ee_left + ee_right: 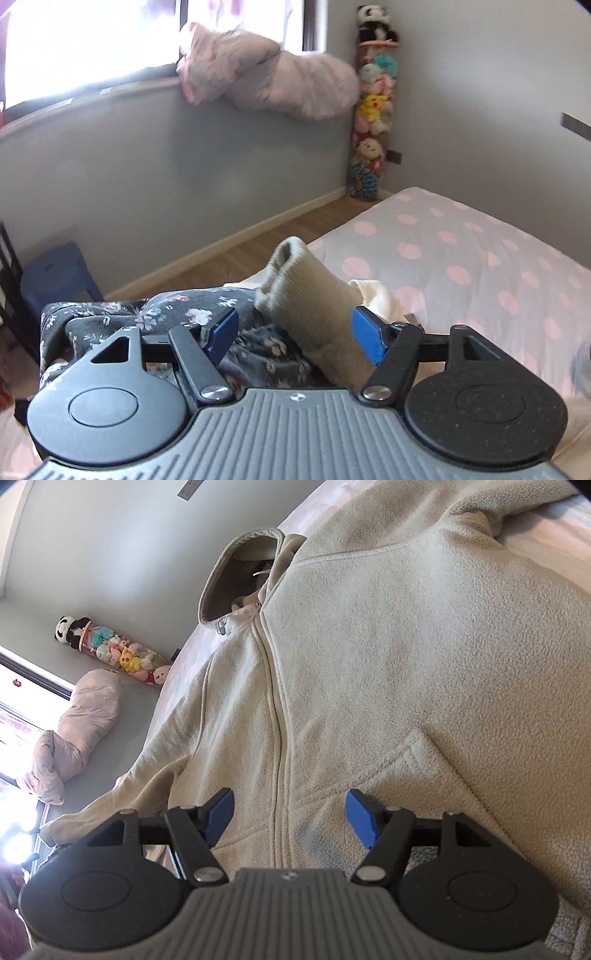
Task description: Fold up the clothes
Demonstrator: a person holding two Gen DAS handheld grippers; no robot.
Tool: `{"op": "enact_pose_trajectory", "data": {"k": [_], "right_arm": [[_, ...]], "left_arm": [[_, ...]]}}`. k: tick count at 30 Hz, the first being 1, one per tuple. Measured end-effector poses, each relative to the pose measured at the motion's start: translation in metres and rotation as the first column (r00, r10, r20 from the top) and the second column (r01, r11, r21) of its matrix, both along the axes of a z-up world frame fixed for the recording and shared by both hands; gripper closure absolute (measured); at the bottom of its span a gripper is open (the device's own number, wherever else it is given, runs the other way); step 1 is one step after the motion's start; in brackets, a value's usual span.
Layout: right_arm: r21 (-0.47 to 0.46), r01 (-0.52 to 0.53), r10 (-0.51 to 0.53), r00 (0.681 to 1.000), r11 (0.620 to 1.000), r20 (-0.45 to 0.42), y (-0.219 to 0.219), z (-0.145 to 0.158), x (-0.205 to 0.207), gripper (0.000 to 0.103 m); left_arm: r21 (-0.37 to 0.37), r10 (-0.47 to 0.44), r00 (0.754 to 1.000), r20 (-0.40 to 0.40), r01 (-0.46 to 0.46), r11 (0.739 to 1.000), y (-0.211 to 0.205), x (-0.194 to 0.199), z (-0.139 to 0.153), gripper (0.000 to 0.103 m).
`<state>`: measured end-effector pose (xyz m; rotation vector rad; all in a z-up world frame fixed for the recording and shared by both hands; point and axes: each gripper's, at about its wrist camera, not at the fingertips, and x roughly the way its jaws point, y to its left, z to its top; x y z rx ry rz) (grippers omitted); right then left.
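Left wrist view low over bed toward window wall, right wrist view close above fleece jacket, both showing plush-toy column.

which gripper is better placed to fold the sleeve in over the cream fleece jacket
Left, probably. The left gripper has the beige fleece sleeve cuff between its open jaws. The right gripper hangs open over the cream fleece zip jacket front near the zipper, holding nothing.

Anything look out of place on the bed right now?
Yes: the fleece sleeve sticks up, cuff in the air, across the floral garment between the left gripper's open fingers, rather than lying flat.
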<state>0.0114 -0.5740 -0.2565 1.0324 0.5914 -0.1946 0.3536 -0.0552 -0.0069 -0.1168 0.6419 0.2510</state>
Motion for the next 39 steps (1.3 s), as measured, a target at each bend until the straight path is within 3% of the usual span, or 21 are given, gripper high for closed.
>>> {"op": "enact_pose_trajectory", "data": {"k": [3,5,6,7,9,12,16,20,27,32,34,37,39], "right_arm": [[0.001,0.002,-0.002,1.0,1.0,-0.002,0.0,-0.001,0.0,0.033],[-0.002,0.002,-0.002,1.0,1.0,-0.004,0.0,-0.002,0.001,0.033],[-0.004,0.002,-0.002,1.0,1.0,-0.006,0.0,-0.002,0.001,0.033],[-0.006,0.001,-0.001,1.0,1.0,-0.008,0.0,-0.003,0.002,0.033],[-0.008,0.001,-0.001,1.0,1.0,-0.011,0.0,-0.003,0.003,0.033],[-0.006,0.002,-0.002,1.0,1.0,-0.01,-0.001,-0.004,0.003,0.033],[-0.008,0.001,-0.001,1.0,1.0,-0.007,0.0,-0.003,0.003,0.033],[-0.004,0.001,-0.001,1.0,1.0,-0.002,0.0,-0.002,0.001,0.033],[-0.005,0.006,-0.006,1.0,1.0,0.006,-0.002,-0.004,0.001,0.033],[-0.021,0.005,-0.004,1.0,1.0,0.013,-0.003,-0.003,0.002,0.033],[-0.032,0.01,-0.009,0.999,0.999,0.037,-0.002,0.001,-0.001,0.033],[-0.049,0.026,-0.022,0.997,0.998,0.067,-0.001,0.009,-0.008,0.033],[-0.054,0.037,-0.032,0.995,0.998,0.092,0.0,0.017,-0.014,0.034]], "left_arm": [[-0.078,0.04,0.997,-0.071,-0.046,0.996,0.02,0.026,-0.009,0.036],[-0.136,0.023,0.997,-0.072,-0.032,0.99,0.027,0.036,-0.018,0.037],[-0.15,0.018,0.998,-0.067,-0.028,0.988,0.029,0.039,-0.021,0.048],[-0.15,0.011,0.999,-0.052,-0.019,0.988,0.029,0.039,-0.021,0.069],[-0.15,-0.003,1.0,-0.022,0.0,0.989,0.027,0.04,-0.02,0.077],[-0.101,-0.099,0.994,0.045,0.103,0.989,0.009,0.029,0.003,0.081],[-0.03,-0.2,0.969,0.148,0.206,0.978,-0.004,0.006,0.051,0.083],[0.028,-0.157,0.985,0.073,0.155,0.988,0.015,0.008,0.05,0.083],[0.071,-0.068,0.997,-0.035,0.07,0.995,0.035,0.018,-0.015,0.082],[0.078,-0.089,0.996,-0.009,0.089,0.993,0.033,0.007,-0.003,0.069],[0.08,-0.1,0.995,0.016,0.098,0.992,0.032,-0.005,0.009,0.052],[0.104,-0.132,0.988,0.074,0.124,0.987,0.026,-0.036,0.025,0.048],[0.075,-0.196,0.977,0.085,0.19,0.979,0.018,-0.061,0.027,0.048]]}}
